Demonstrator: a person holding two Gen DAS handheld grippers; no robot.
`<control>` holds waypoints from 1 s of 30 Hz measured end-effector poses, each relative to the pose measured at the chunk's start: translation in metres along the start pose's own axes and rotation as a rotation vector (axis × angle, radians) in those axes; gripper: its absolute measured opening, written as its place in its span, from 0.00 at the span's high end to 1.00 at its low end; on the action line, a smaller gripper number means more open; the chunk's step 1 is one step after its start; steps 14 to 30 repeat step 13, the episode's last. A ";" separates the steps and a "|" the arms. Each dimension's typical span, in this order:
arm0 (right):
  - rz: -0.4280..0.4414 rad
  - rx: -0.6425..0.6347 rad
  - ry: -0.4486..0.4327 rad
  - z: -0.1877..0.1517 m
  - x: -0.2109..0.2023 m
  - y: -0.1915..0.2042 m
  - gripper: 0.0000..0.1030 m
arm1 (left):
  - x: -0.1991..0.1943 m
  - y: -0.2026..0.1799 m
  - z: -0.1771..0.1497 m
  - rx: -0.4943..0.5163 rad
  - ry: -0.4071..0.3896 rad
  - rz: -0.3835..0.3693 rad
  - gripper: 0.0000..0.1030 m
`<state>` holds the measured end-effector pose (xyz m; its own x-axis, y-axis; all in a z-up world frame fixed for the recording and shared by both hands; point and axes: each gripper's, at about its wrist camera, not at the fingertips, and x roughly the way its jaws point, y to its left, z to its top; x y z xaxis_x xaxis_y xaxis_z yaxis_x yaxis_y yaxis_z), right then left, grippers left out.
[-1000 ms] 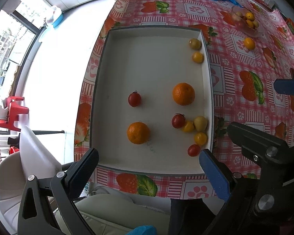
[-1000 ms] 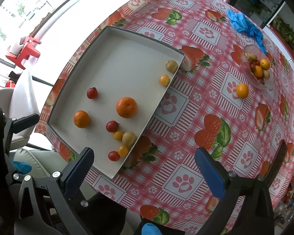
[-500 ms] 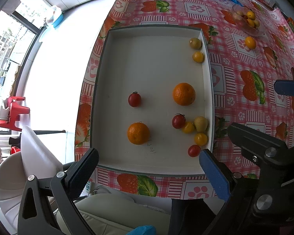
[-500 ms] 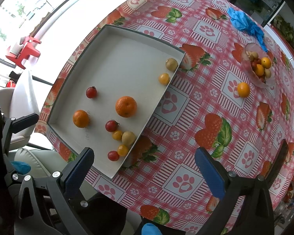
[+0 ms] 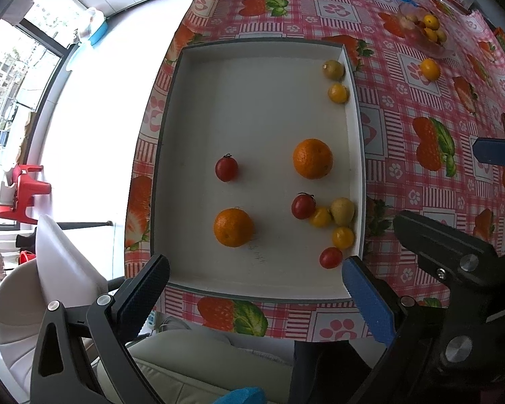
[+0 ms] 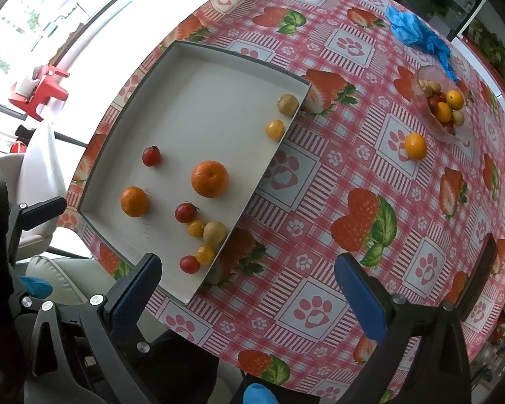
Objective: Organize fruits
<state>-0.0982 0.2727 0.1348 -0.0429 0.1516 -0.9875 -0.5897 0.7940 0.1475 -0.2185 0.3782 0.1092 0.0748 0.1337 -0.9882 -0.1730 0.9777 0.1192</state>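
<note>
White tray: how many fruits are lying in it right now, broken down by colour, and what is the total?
In the white tray:
Large oranges: 2
Small red tomatoes: 3
Small yellow-orange fruits: 3
Small greenish-yellow fruits: 2
Total: 10

Both wrist views high above the table, angled down, sharing the white tray (image 5: 198,269) (image 6: 111,181)

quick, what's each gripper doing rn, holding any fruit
left gripper: open, jaws wide apart, holding nothing, above the near edge of the tray.
right gripper: open, jaws wide apart, holding nothing, above the tablecloth.
</note>
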 end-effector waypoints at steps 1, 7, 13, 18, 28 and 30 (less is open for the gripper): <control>0.000 0.000 0.000 -0.001 0.000 0.000 0.00 | 0.000 0.000 0.000 0.000 0.003 0.000 0.00; 0.003 -0.014 -0.011 -0.001 -0.003 0.001 0.00 | 0.003 -0.003 -0.001 0.002 0.017 0.003 0.00; 0.017 -0.019 -0.018 0.000 -0.003 0.001 0.00 | 0.000 -0.003 -0.001 -0.001 0.013 0.008 0.00; 0.017 -0.019 -0.018 0.000 -0.003 0.001 0.00 | 0.000 -0.003 -0.001 -0.001 0.013 0.008 0.00; 0.017 -0.019 -0.018 0.000 -0.003 0.001 0.00 | 0.000 -0.003 -0.001 -0.001 0.013 0.008 0.00; 0.017 -0.019 -0.018 0.000 -0.003 0.001 0.00 | 0.000 -0.003 -0.001 -0.001 0.013 0.008 0.00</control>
